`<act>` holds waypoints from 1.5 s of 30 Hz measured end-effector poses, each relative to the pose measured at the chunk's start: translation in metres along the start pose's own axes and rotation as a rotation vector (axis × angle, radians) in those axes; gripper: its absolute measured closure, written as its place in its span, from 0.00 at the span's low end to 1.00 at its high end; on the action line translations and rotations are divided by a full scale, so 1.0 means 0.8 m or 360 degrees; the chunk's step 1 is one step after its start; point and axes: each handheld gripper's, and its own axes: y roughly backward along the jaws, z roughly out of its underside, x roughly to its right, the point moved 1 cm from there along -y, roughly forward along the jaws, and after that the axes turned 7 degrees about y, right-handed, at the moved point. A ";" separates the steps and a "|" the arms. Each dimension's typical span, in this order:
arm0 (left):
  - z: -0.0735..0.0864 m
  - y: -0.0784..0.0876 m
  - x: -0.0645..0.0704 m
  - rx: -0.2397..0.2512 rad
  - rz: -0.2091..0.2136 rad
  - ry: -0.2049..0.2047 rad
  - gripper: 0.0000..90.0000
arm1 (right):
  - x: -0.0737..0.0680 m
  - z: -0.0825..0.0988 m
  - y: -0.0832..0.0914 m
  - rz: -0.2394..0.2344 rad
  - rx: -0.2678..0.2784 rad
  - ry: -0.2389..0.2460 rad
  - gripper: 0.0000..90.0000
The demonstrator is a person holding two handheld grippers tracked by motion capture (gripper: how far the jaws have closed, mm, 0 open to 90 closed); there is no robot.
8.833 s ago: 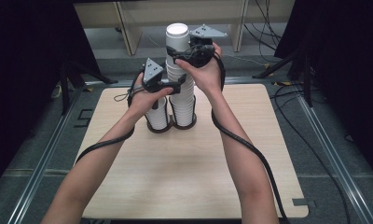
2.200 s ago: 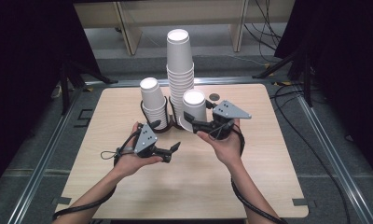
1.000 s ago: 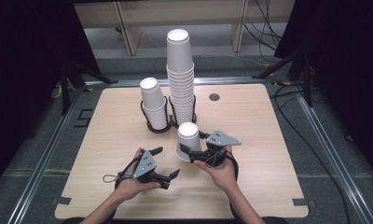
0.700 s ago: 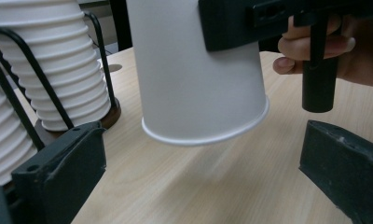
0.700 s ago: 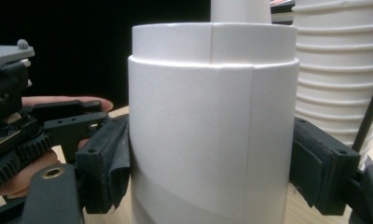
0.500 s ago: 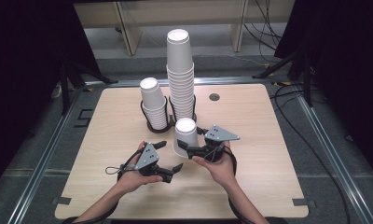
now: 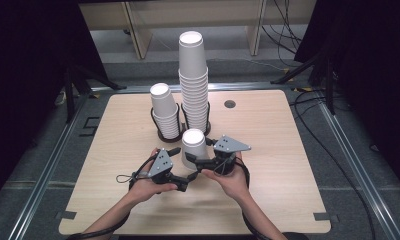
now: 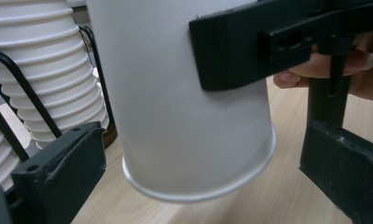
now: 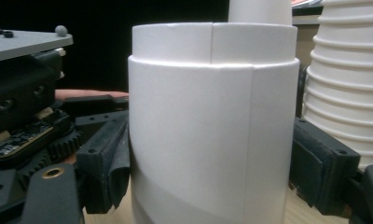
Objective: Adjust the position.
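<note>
A white paper cup [image 7: 193,141] stands upside down just above the wooden table [image 7: 288,150], in front of two cup stacks. My right gripper [image 7: 195,157] is shut on its side; in the right gripper view its jaws press the cup [image 9: 208,130] from both sides. My left gripper [image 7: 182,166] is open, its jaws standing on either side of the cup's lower rim [image 8: 198,191] with small gaps. The right gripper's black jaw [image 8: 231,51] lies across the cup wall [image 8: 166,93]. A tall stack [image 7: 193,80] and a short stack [image 7: 164,112] stand in black wire holders.
A wire holder [image 8: 7,84] and stacked cups [image 8: 44,70] sit close beside the held cup, as does a stack [image 9: 343,93]. A round hole [image 7: 230,104] marks the table's far side. Cables [image 7: 348,165] trail on the floor at right; shelving [image 7: 138,20] stands behind.
My left gripper has come forward and up to the cup, so its jaws now flank the rim. The cup in my right gripper has shifted slightly left and away from me.
</note>
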 end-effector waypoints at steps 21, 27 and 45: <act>-0.003 -0.017 -0.006 -0.0036 0.0021 0.0011 0.00 | -0.001 0.003 -0.004 -0.0029 0.0004 0.0021 0.25; -0.002 -0.020 -0.008 -0.0024 0.0029 0.0019 0.01 | -0.002 0.004 -0.005 -0.0035 -0.0013 0.0027 0.25; 0.000 -0.020 -0.013 -0.0052 0.0042 0.0002 0.14 | -0.005 0.009 -0.010 -0.0069 -0.0044 -0.0017 0.20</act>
